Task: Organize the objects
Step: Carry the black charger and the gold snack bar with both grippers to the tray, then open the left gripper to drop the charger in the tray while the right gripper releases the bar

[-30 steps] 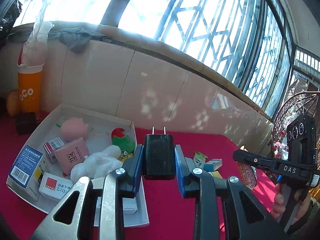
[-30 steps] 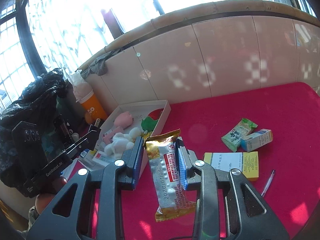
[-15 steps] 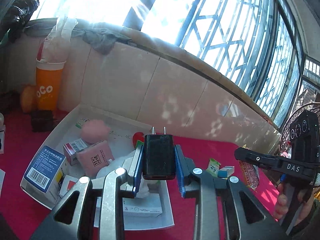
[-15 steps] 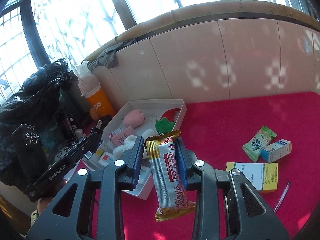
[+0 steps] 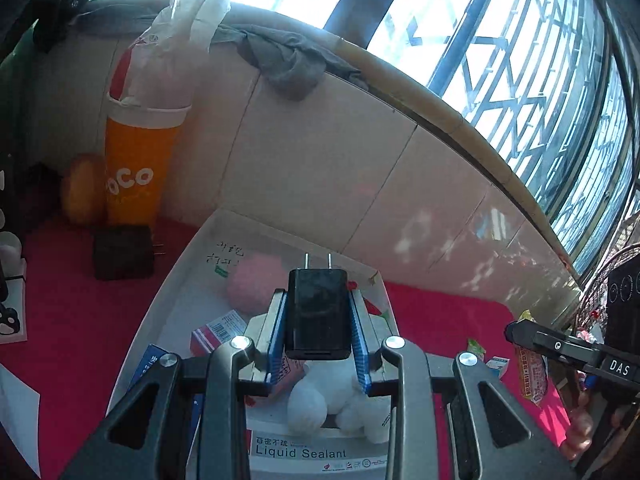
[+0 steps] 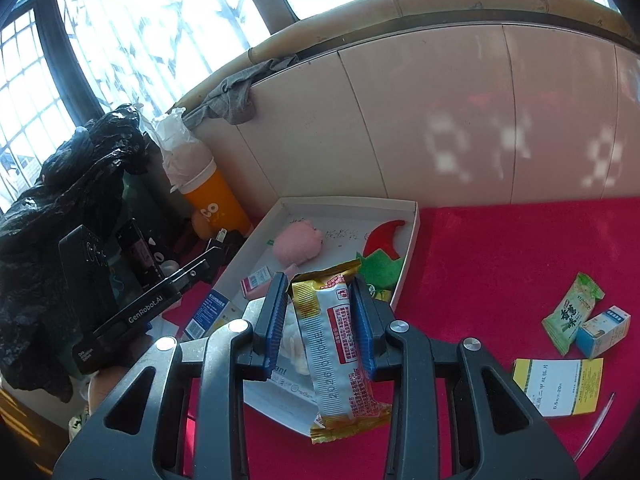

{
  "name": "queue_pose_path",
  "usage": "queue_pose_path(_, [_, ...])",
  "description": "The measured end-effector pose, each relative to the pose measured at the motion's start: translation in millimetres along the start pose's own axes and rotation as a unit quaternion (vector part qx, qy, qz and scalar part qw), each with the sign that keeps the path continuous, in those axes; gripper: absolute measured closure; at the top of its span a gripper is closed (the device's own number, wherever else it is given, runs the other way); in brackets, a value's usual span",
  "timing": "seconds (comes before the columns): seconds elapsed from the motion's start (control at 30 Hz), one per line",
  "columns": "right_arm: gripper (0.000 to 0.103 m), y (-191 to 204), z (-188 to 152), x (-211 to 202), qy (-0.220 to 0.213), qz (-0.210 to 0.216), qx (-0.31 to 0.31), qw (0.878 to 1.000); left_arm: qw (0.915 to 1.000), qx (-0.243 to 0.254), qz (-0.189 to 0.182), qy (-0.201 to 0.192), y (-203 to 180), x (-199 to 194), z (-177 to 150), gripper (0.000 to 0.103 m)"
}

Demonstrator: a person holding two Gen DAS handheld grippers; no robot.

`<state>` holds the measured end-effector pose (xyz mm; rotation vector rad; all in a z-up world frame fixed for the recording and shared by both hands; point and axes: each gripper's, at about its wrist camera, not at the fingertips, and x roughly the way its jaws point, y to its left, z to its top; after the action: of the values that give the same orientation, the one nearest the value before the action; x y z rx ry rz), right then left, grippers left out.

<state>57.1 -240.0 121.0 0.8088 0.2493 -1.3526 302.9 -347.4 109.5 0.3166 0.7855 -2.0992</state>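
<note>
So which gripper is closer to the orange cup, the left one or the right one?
Left. The left gripper, shut on a black charger, is over the white tray's half nearer the orange cup. The right gripper, holding a snack packet, hangs over the tray's far side.

A glossy black plastic charger [image 5: 317, 314] is gripped by ribbed blue pads [image 5: 277, 332] on matt dark plastic tongs [image 5: 318, 336] with bright metal screws. A shiny foil snack packet [image 6: 338, 344] is clamped in the other tongs [image 6: 320, 320]. Under both, a matt white cardboard tray [image 6: 412, 236] is seen on the worktop [image 6: 500, 256], covered in matt red felt-like cloth. Behind the tray, smooth satin tiles [image 6: 420, 120] are seen.
</note>
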Motion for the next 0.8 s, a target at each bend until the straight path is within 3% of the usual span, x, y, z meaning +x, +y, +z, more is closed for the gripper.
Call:
queue_pose_path(0.33, [0.072,21,16,86,0.044,-0.006,0.027,0.999,0.9979,0.022,0.031,0.052,4,48,1,0.074])
queue_pose_path(0.47, [0.072,17,24,111,0.050,-0.018,0.047,0.997,0.9973,0.036,0.039,0.051,3,50,-3,0.074])
queue_pose_path(0.8, [0.071,20,26,131,0.046,-0.038,0.051,0.997,0.9916,0.070,0.104,0.031,0,50,-6,0.073])
